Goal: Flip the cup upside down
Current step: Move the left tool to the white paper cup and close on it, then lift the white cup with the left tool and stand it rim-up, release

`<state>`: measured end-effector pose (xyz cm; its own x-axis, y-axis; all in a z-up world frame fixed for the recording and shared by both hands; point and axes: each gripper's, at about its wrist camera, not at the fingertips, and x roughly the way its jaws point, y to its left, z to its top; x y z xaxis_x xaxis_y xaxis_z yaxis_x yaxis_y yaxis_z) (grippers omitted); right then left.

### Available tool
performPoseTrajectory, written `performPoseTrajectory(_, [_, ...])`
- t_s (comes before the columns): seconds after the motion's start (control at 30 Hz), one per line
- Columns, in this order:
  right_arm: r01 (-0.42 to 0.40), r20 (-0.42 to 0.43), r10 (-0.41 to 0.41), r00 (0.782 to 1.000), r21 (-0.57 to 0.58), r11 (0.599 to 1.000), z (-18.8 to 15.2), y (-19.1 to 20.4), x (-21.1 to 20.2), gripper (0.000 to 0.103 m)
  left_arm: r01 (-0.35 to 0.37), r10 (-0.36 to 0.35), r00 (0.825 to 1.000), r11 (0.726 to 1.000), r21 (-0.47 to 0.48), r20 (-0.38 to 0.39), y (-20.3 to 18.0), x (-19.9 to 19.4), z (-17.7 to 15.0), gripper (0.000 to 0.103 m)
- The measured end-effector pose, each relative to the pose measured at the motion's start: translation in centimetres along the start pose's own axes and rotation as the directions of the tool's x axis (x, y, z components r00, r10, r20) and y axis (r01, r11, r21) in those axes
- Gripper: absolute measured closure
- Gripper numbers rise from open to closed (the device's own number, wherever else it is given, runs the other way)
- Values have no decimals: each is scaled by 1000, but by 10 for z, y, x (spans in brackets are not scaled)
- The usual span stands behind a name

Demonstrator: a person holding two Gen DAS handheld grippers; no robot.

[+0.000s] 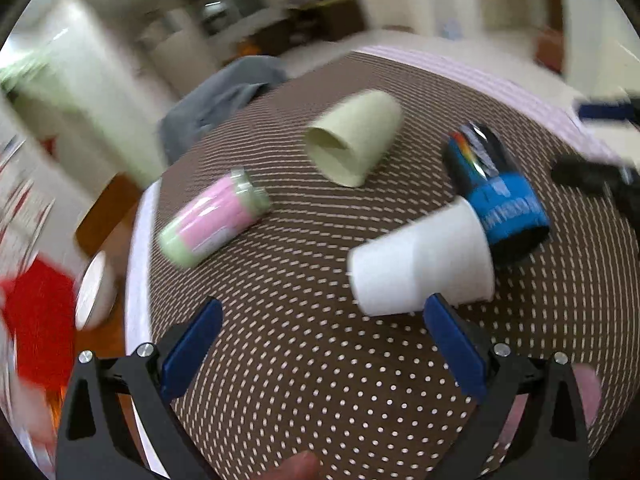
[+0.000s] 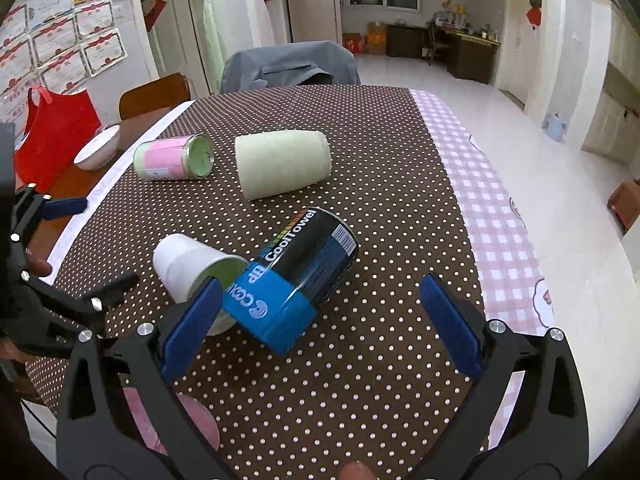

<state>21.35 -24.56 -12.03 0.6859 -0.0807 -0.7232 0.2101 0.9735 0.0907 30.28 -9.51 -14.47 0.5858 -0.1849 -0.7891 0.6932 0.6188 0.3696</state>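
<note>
Currently four containers lie on their sides on the dotted brown tablecloth (image 2: 360, 360); white cup (image 2: 188, 264) rests with its mouth against the blue-and-black CoolTowel can (image 2: 296, 276), touching it; pale green cup (image 2: 282, 164) lies farther back, with the pink-and-green tin (image 2: 172, 158) near it; right gripper (image 2: 320, 312) hovers with jaws wide apart, holding nothing, the can between and ahead of them; left gripper (image 1: 320, 336) likewise spread apart and empty, its right finger (image 1: 452, 340) just in front of the white cup (image 1: 420, 264); left view motion-blurred.
</note>
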Motion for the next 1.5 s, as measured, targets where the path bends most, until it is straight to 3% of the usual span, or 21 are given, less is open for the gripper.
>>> performPoseTrajectory(0.2, [6,-9,-6,1000,15,1000,7,-4,8,6,120,-118,993,962,246,-23,-18,20,6,4])
performPoseTrajectory(0.57, [4,-42,-4,999,22,1000,10,-13,21,6,245,-242,968,877,412,-62,-37,46,34,4])
performPoseTrajectory(0.73, [2,-47,0,999,29,1000,9,-16,23,6,270,-261,962,887,374,-74,-33,63,46,4])
performPoseTrajectory(0.8, [1,-49,0,999,30,1000,8,-17,23,6,280,-272,959,888,364,-73,-30,69,51,12])
performPoseTrajectory(0.83, [1,-49,1,999,31,1000,7,-17,23,6,293,-284,956,890,349,-79,-29,70,52,26])
performPoseTrajectory(1.07, [-12,-48,14,999,39,999,5,-17,21,6,308,-301,951,930,199,-66,-9,79,57,38])
performPoseTrajectory(1.5, [-28,-46,30,999,38,999,-1,-9,12,6,294,-293,955,956,2,-33,21,74,41,42])
